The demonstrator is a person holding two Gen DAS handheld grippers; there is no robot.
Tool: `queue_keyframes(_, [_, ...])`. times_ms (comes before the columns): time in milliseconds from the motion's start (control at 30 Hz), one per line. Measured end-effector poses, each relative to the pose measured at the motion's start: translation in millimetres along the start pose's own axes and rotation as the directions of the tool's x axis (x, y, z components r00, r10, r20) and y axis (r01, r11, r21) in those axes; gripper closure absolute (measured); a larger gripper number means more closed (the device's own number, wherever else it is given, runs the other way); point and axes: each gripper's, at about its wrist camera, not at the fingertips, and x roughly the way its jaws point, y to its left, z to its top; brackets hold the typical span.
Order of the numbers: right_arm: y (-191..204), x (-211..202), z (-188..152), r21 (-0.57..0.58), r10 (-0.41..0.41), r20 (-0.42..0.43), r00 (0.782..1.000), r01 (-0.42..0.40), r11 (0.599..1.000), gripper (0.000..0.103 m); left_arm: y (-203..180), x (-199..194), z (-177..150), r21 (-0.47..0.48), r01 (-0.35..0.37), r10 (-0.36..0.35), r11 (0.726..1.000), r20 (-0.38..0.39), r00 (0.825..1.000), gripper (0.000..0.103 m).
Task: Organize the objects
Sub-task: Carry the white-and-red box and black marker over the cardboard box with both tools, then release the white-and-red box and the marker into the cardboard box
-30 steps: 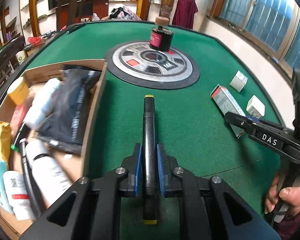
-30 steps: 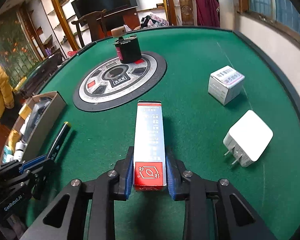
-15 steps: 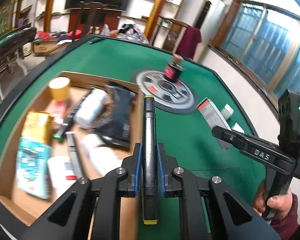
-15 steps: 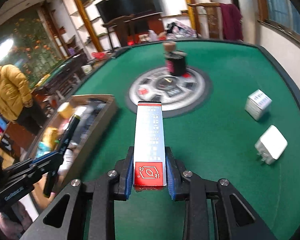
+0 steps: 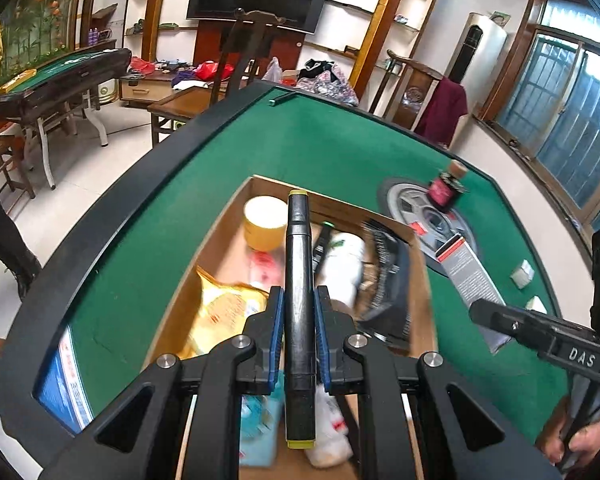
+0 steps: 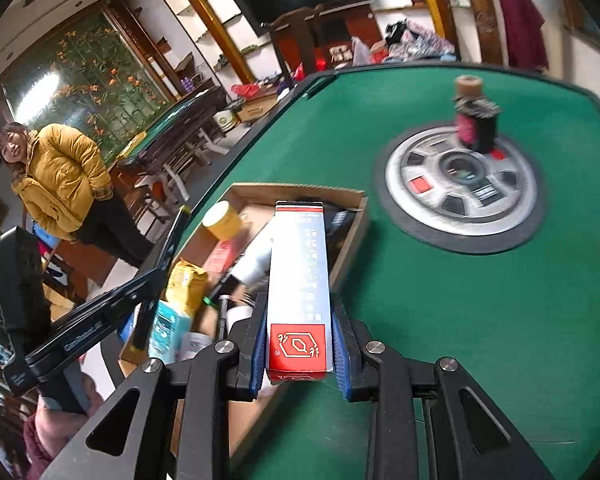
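Cardboard box (image 5: 236,216) sits on the green table (image 5: 332,148), already crowded w/ stuff: yellow tub (image 5: 265,222), white bottle (image 5: 346,264), yellow pouch (image 5: 224,312), black pouch (image 5: 388,276). Left gripper (image 5: 299,334) has jaws narrow, clamped on a black marker (image 5: 299,280); marker hangs over the box interior, tip pointing toward the far wall. Right gripper (image 6: 300,346) has jaws pinched on a long red/grey carton (image 6: 300,276), which hangs over the box's near-right corner, partly over the felt.

Judgement: step in hand is dropping both items into the box. To do it well:

- Marker: lower before letting go, aim for the gap btwn yellow pouch and white bottle. It's round, so prob. rolls; laying it along the other long items should stop that.
- Carton: needs to go further over the box first. As it hangs now, a release could land it on the box wall (image 6: 352,236) and tip it out onto the table. Align its length w/ the box's long side, lay flat on the black pouch or beside it.
- Release one at a time; the two grippers are near each other and could clash.
- Open jaws only a bit, lift straight out so pads don't drag contents.

Still on the table, to the right: dark bottle (image 6: 476,120) on the round disc (image 6: 460,188), small white boxes (image 5: 522,274).
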Motion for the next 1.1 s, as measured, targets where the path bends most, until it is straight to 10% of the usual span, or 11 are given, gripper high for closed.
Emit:
queue_keyframes(867, [49,131,64,0.014,0.011,-0.171,0.985,-0.009,1.0,0.072,26,45,11,-0.056,-0.023,0.02,0.998,-0.059,0.998,0.087])
queue_keyframes(1033, [49,128,61,-0.016,0.028,-0.161,0.986,-0.031,0.999,0.071,29,34,9,-0.091,0.023,-0.025,0.996,-0.02,0.999,0.039])
queue_keyframes(1100, [48,125,60,-0.016,0.043,-0.148,0.988,-0.046,0.999,0.068,28,28,8,-0.088,0.019,-0.019,0.996,-0.003,1.0,0.035])
